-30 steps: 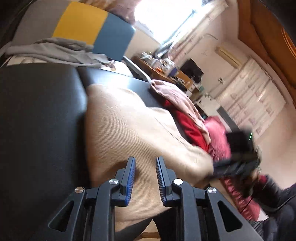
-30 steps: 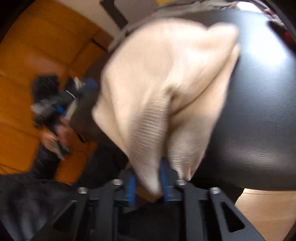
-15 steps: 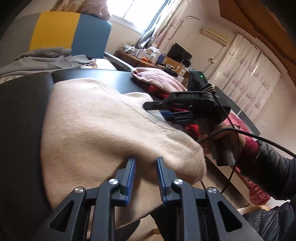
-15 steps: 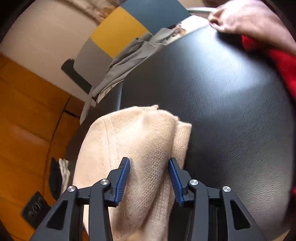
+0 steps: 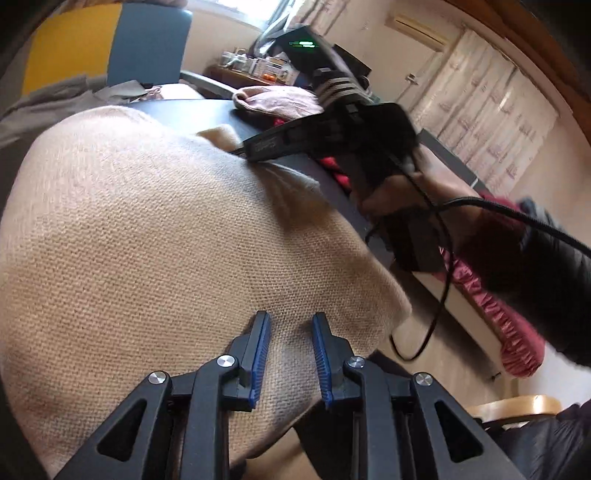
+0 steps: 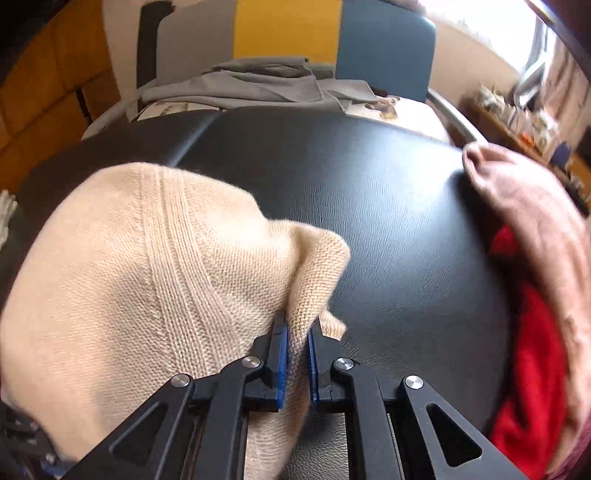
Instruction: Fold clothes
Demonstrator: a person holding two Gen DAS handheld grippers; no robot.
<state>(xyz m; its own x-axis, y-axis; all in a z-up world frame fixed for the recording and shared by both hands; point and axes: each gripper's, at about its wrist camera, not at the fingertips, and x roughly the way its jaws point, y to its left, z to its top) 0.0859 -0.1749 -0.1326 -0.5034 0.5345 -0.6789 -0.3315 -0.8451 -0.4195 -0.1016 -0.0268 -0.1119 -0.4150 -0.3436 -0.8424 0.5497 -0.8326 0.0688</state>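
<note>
Right tool (image 6: 295,328) pinching beige sweater (image 6: 122,266); left tool (image 5: 290,321) apart, over it.

This is a lived-in room of a home. Patterned curtains (image 5: 491,107) hang over a large window, and an air conditioner (image 5: 413,27) sits high on the wall. A wooden sideboard (image 5: 251,72) is crowded with cups and jars. Knitted garments, a beige sweater (image 6: 122,266) and a pink one (image 6: 524,206), lie on a black padded surface (image 6: 388,206).
</note>
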